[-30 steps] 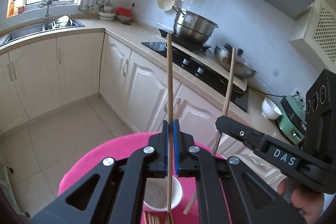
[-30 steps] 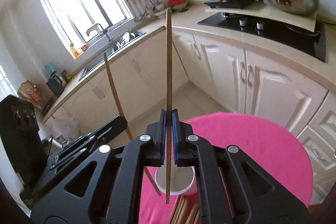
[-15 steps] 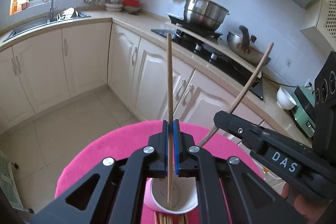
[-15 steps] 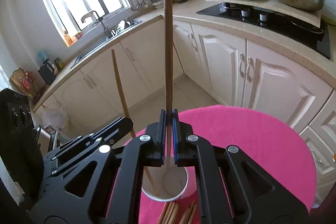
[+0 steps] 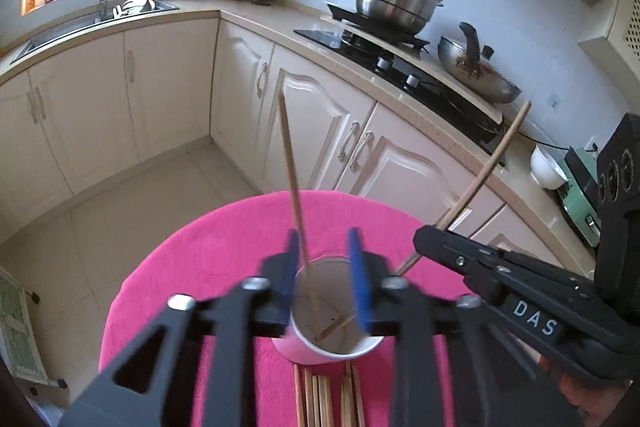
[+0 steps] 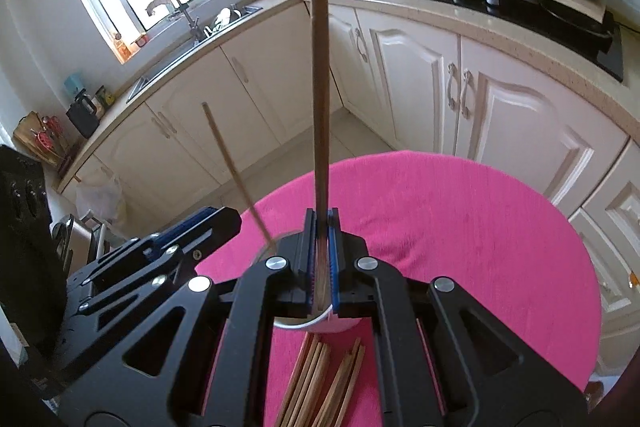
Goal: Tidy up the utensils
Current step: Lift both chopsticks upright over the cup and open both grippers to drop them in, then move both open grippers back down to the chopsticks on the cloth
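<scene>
A white paper cup (image 5: 320,349) stands on the round pink table (image 5: 224,259). My left gripper (image 5: 325,279) is open right above the cup; a wooden chopstick (image 5: 294,195) stands free in the cup, leaning left between the blue pads. My right gripper (image 6: 321,259) is shut on a second chopstick (image 6: 320,99), held upright over the cup (image 6: 316,325); it shows slanting in the left wrist view (image 5: 472,187). The released chopstick (image 6: 236,175) also shows in the right wrist view. Several loose chopsticks (image 6: 320,383) lie on the cloth in front of the cup.
Cream kitchen cabinets (image 5: 168,83) run behind the table, with a sink (image 5: 100,15), a black hob (image 5: 400,67), a steel pot (image 5: 394,3) and a pan (image 5: 476,71). Tiled floor (image 5: 132,203) lies left of the table.
My left gripper has opened and let go of its chopstick, which now leans in the cup. Both grippers have lowered closer to the cup; the right one still holds its chopstick.
</scene>
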Demonstrator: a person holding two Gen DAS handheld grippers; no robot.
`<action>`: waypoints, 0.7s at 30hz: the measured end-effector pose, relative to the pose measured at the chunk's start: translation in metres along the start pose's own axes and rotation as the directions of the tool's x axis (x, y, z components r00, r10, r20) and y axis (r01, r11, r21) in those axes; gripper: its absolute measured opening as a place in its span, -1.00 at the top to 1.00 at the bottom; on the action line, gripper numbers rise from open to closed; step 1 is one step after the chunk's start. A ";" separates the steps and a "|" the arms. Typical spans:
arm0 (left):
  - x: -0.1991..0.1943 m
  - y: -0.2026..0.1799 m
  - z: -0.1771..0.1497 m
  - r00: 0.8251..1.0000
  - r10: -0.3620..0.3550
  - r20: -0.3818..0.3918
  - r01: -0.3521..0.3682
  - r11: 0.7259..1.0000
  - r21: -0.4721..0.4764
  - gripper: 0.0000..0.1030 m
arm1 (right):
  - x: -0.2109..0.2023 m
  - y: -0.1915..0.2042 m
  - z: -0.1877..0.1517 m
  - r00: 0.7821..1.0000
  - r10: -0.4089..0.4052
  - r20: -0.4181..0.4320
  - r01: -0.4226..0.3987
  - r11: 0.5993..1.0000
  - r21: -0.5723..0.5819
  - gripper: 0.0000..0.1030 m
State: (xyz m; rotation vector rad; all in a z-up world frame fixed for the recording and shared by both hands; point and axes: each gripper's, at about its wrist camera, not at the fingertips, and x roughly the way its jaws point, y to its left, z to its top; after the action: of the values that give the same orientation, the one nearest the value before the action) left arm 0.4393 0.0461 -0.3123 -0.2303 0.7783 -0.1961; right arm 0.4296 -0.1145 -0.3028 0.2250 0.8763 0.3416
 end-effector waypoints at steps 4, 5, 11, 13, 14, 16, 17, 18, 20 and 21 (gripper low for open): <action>-0.005 0.002 -0.004 1.000 0.008 -0.010 -0.008 1.000 -0.009 0.47 | -0.002 0.001 -0.006 1.000 -0.011 -0.008 0.011 1.000 0.005 0.87; -0.008 0.002 -0.004 1.000 0.009 -0.010 -0.009 1.000 -0.011 0.47 | -0.003 0.001 -0.008 1.000 -0.012 -0.011 0.012 1.000 0.008 0.86; -0.022 0.008 -0.007 0.999 0.030 -0.023 -0.031 0.999 -0.025 0.39 | -0.012 0.004 -0.012 1.000 -0.026 -0.013 0.027 1.000 0.004 0.73; -0.027 0.011 -0.009 0.999 0.038 -0.031 -0.039 0.999 -0.028 0.34 | -0.016 0.004 -0.014 0.999 -0.034 -0.009 0.034 0.999 0.004 0.48; -0.030 0.013 -0.011 0.998 0.043 -0.036 -0.044 0.999 -0.029 0.33 | -0.020 0.004 -0.015 0.999 -0.040 -0.002 0.040 0.999 0.008 0.32; -0.034 0.017 -0.016 0.998 0.049 -0.050 -0.051 0.998 -0.035 0.32 | -0.030 0.001 -0.018 0.998 -0.051 0.019 0.051 0.999 0.016 0.12; -0.036 0.019 -0.020 0.997 0.051 -0.062 -0.054 0.998 -0.042 0.32 | -0.034 0.001 -0.019 0.998 -0.055 0.024 0.055 0.998 0.019 0.12; -0.038 0.022 -0.023 0.996 0.050 -0.075 -0.054 0.997 -0.052 0.32 | -0.038 -0.001 -0.020 0.998 -0.056 0.027 0.055 0.998 0.023 0.12; -0.039 0.026 -0.031 0.994 0.041 -0.104 -0.048 0.997 -0.064 0.32 | -0.048 -0.004 -0.023 0.997 -0.062 0.034 0.061 0.998 0.030 0.12; -0.039 0.028 -0.037 0.992 0.040 -0.124 -0.048 0.997 -0.064 0.32 | -0.053 -0.006 -0.026 0.997 -0.072 0.039 0.071 0.997 0.030 0.11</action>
State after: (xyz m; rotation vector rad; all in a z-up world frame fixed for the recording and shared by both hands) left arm 0.3886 0.0777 -0.3194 -0.2657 0.9116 -0.1436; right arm 0.3791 -0.1389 -0.2827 0.2258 0.8481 0.2574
